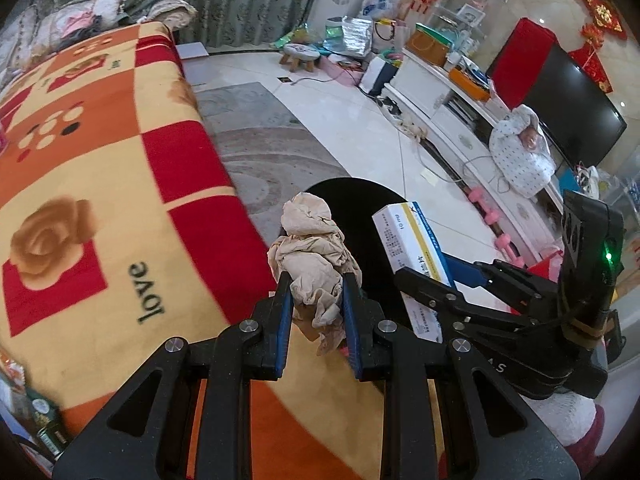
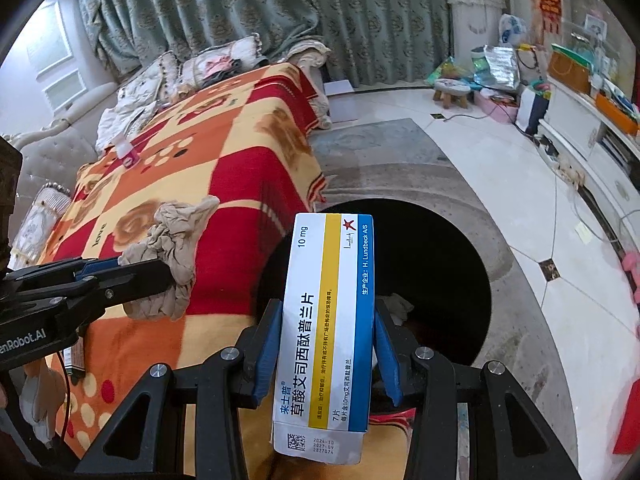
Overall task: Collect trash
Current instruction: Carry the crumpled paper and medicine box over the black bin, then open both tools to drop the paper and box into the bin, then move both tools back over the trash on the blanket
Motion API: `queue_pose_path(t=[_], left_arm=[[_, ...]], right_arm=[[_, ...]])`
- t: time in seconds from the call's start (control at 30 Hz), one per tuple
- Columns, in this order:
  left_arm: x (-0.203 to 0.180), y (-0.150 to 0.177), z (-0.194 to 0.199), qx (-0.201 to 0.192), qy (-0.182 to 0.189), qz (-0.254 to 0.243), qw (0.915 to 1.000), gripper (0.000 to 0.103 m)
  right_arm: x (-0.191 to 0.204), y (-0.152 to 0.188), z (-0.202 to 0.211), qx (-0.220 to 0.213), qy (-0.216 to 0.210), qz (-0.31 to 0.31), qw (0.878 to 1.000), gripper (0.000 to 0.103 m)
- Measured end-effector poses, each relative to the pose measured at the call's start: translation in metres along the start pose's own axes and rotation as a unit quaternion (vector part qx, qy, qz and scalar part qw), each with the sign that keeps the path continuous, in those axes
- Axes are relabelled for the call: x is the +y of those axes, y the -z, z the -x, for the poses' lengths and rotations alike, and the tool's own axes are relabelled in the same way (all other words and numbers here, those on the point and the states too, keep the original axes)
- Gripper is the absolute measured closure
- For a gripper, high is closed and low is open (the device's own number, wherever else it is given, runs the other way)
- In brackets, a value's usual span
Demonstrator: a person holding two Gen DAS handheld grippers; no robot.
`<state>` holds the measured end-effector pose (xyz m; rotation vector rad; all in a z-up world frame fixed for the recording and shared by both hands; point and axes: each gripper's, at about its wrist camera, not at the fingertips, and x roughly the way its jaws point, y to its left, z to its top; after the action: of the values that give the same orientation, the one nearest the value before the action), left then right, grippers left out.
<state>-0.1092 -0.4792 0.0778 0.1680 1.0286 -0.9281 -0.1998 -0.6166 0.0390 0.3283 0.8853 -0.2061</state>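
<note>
Left wrist view looks down along the left gripper (image 1: 316, 300), whose blue-padded jaws are clamped on a crumpled beige tissue (image 1: 310, 256); the wad bulges above the fingertips and a ragged end hangs below them. Just to the right in this view, the right gripper (image 1: 430, 280) reaches in from the side, holding a white medicine box (image 1: 408, 236) with blue and yellow stripes. Both pieces of trash hang in front of the dark round opening of a black bin (image 1: 352, 200) standing on the grey rug (image 1: 256, 152), right beside the sofa draped in a red, orange and cream blanket (image 1: 96, 160) printed with roses and the word "love".

In the right wrist view the box (image 2: 328, 320) stands upright between the right gripper's (image 2: 326, 344) blue pads, pressed at both long edges, its top edge overlapping the bin's (image 2: 432, 264) mouth. Some pale scraps lie inside the bin. The left gripper (image 2: 160, 272) enters from the left with the tissue (image 2: 172, 248) over the blanket's (image 2: 192, 144) edge
</note>
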Motion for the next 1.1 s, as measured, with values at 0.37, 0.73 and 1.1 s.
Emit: queue_pose_path(t=[0.37, 0.73, 1.1], left_arm=[[-0.005, -0.008, -0.029, 0.021, 0.010, 0.006, 0.9997, 0.082], [-0.006, -0.012, -0.039, 0.022, 0.020, 0.016, 0.9994, 0.048], [0.007, -0.002, -0.025, 0.021, 0.000, 0.025, 0.9995, 0.048]], right_arm=[[-0.026, -0.002, -0.013, 0.009, 0.010, -0.025, 1.000, 0.061], [-0.043, -0.009, -0.024, 0.005, 0.023, -0.051, 0.998, 0.049], [-0.036, -0.004, -0.030, 0.020, 0.018, -0.051, 0.998, 0.043]])
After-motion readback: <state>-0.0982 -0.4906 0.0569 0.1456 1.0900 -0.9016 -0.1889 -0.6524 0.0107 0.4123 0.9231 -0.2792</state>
